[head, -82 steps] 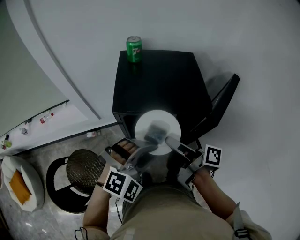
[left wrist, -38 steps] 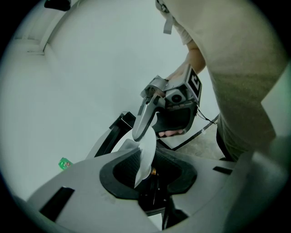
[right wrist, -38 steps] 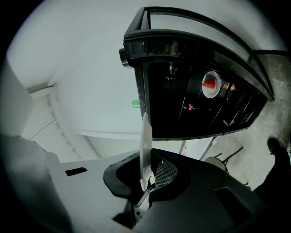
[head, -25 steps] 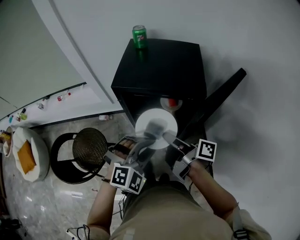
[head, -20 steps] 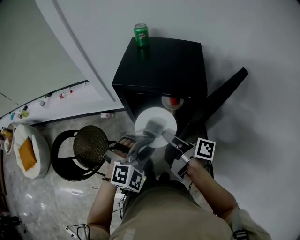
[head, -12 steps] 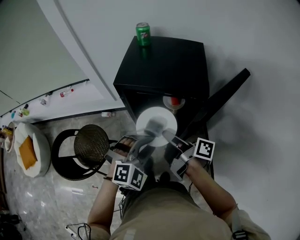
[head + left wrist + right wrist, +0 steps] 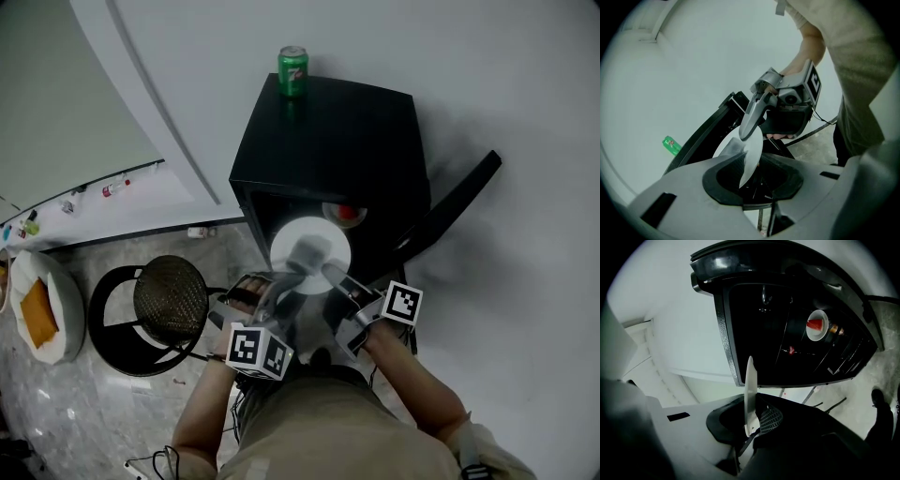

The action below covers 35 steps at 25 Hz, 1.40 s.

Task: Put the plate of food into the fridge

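Plate (image 7: 309, 246) lowered before open fridge (image 7: 328, 141), bowl (image 7: 345, 214) inside

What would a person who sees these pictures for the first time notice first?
The white plate draws the eye first: the left tool and the right tool each grip its near rim, holding it before the open black fridge. Next comes the green can, standing on the far left corner of the fridge top, and a small dish with something red inside the fridge.
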Motion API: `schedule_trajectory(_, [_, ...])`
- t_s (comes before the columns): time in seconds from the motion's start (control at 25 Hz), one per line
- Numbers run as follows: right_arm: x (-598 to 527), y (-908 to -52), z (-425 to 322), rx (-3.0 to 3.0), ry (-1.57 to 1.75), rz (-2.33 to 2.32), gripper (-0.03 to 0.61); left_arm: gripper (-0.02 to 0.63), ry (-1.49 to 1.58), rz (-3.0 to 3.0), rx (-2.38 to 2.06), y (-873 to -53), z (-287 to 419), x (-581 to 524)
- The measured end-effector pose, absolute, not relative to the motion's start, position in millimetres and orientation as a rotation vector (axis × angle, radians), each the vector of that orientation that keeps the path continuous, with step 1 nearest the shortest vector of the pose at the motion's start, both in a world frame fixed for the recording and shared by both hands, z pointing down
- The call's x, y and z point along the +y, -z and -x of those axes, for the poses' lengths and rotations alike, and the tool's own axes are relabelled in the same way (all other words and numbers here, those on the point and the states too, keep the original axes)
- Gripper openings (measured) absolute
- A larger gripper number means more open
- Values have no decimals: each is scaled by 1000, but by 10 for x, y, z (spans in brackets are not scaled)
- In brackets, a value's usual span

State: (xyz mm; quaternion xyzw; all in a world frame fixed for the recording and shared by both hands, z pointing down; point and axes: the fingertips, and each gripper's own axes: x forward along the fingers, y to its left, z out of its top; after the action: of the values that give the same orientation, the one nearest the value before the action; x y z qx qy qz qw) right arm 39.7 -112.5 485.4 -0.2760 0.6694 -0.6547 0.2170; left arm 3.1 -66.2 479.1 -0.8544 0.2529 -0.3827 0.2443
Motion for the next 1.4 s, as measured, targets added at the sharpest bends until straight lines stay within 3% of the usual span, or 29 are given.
schedule_trajectory(1.4, [-1742, -5319, -266, 1807, 1776, 874, 40, 100, 1101, 2376, 742, -5256, 162, -1331])
